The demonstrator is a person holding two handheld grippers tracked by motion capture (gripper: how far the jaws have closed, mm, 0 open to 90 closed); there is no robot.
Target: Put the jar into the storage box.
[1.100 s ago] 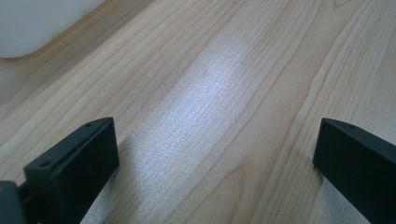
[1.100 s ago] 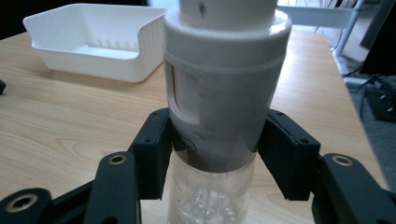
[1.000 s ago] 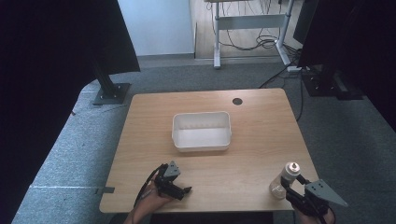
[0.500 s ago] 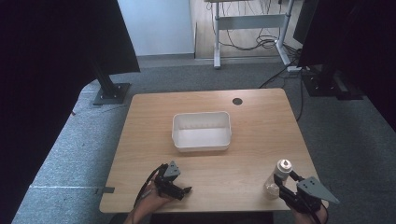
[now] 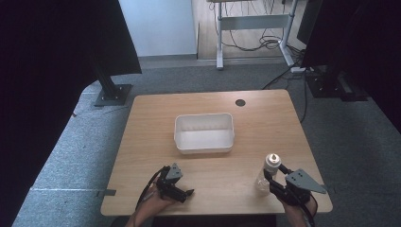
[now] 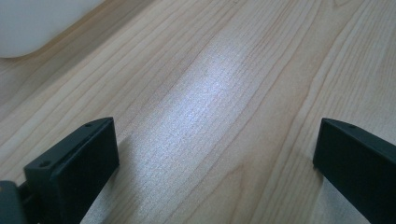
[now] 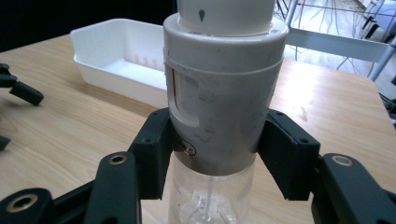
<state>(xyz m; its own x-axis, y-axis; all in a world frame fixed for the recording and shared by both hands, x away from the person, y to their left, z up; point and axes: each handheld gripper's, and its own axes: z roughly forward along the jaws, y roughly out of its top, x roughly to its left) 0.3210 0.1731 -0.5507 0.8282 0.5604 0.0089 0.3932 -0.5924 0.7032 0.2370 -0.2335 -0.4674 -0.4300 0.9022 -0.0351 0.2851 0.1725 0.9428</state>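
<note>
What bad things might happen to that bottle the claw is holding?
The right gripper pinches the bottle only at its grey cap, so the clear body below could swing or slip out. Near the table's front edge, a drop might roll it off. Lowered carelessly, it could knock the white tub's rim.

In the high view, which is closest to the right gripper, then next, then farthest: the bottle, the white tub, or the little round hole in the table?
1. The bottle: gripped between the jaws of the right gripper, at the table's near right.
2. The white tub: mid-table, up and left of the gripper.
3. The round hole: near the far edge, beyond the tub.
</note>
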